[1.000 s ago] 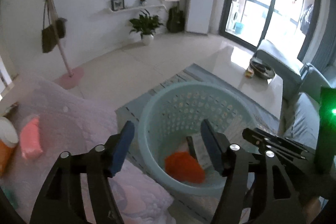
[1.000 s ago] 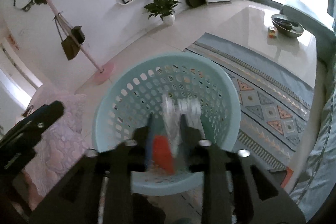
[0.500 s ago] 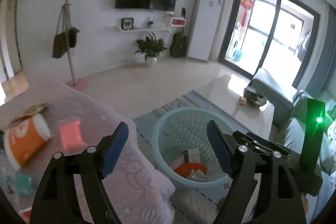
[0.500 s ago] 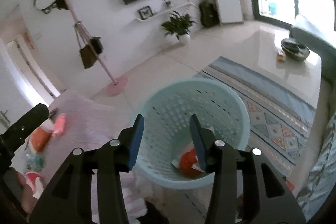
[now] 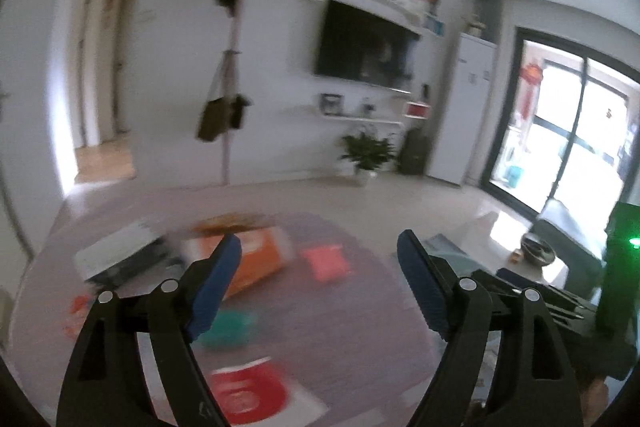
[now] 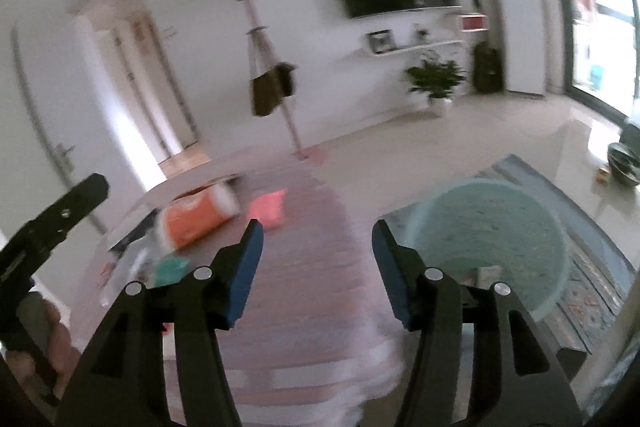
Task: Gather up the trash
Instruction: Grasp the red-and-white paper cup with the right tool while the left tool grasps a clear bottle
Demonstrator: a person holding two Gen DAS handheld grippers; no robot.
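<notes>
Both views are motion-blurred. My left gripper (image 5: 320, 259) is open and empty above a pink-covered table (image 5: 360, 327). On the table lie an orange cup (image 5: 256, 263) on its side, a pink packet (image 5: 326, 261), a teal packet (image 5: 226, 327) and a red-and-white item (image 5: 250, 393). My right gripper (image 6: 318, 251) is open and empty over the table's right edge. The light blue trash basket (image 6: 488, 247) stands on the rug to its right. The orange cup (image 6: 196, 217) and pink packet (image 6: 268, 207) lie ahead to the left.
A dark flat box (image 5: 124, 259) lies at the table's far left. A coat stand (image 6: 280, 79) stands beyond the table. A glass coffee table with a bowl (image 6: 622, 157) is at far right. The left gripper's body (image 6: 48, 219) shows at the right wrist view's left edge.
Both grippers swung left and up, away from the basket toward the table. The right gripper, shut on trash over the basket a second ago, opened and is empty.
</notes>
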